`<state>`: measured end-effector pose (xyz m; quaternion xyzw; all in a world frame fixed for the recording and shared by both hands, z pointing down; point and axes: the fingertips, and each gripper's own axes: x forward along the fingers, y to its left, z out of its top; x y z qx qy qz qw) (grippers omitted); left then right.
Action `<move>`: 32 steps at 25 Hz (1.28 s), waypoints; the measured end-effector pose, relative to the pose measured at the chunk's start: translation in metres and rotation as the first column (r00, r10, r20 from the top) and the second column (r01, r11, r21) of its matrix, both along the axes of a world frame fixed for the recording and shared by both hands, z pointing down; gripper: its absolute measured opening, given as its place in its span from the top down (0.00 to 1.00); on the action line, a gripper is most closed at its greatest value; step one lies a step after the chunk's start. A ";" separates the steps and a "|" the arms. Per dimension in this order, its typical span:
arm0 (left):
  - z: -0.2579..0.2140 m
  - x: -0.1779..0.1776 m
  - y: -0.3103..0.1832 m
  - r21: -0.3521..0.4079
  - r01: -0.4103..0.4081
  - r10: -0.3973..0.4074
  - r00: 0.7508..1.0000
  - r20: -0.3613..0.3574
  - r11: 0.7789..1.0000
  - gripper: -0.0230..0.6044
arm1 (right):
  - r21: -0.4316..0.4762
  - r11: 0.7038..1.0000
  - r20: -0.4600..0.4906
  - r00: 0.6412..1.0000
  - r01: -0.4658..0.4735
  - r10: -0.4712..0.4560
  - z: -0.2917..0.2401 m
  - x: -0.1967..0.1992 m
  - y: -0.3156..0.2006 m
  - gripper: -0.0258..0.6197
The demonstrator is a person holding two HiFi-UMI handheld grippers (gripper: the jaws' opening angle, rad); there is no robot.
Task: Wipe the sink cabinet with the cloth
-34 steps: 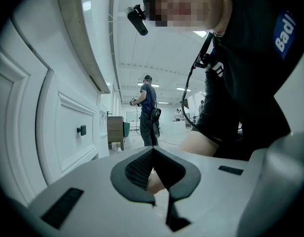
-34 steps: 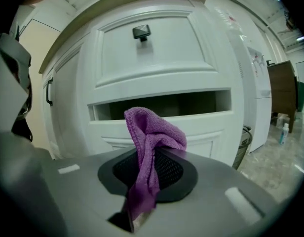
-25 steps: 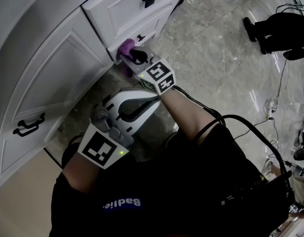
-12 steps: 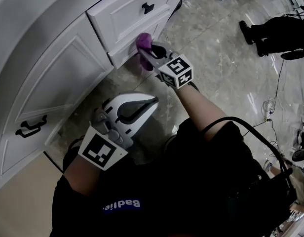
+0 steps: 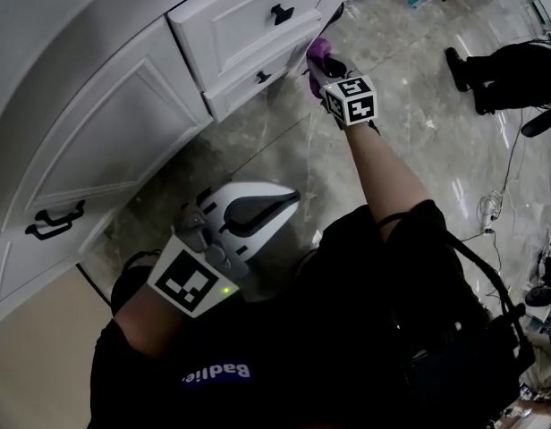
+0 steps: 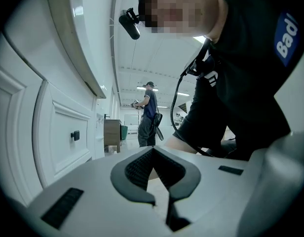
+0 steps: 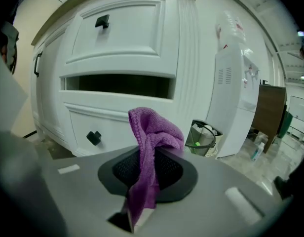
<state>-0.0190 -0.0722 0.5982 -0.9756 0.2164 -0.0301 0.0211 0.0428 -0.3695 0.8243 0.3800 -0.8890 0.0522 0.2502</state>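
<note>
My right gripper [image 5: 323,63] is clamped on the purple cloth [image 7: 153,132], which bunches up above the jaws. It sits right by the corner of the sink cabinet [image 5: 105,123], level with the lower drawer [image 7: 110,127]; I cannot tell whether cloth meets panel. A dark slot [image 7: 117,85] gapes between the two drawer fronts. Beyond the corner a wastebasket [image 7: 203,138] stands close. My left gripper [image 5: 280,202] hangs low over open marble floor [image 5: 410,150], well off the cabinet, jaws pressed together on nothing.
</note>
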 end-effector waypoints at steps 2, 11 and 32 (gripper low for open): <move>0.002 0.002 0.002 -0.006 -0.005 0.005 1.000 0.006 1.000 0.96 | -0.038 0.999 -0.005 1.000 0.018 -0.018 0.017 -0.008 0.002 0.87; 0.013 0.007 0.006 -0.032 -0.022 0.022 0.999 0.025 0.999 0.96 | -0.146 0.981 0.140 0.984 0.128 -0.108 0.056 -0.072 0.041 0.87; 0.016 0.000 -0.009 -0.029 -0.037 0.037 0.999 -0.002 0.999 0.96 | -0.194 0.867 0.276 0.874 0.459 -0.401 0.040 -0.184 0.170 0.87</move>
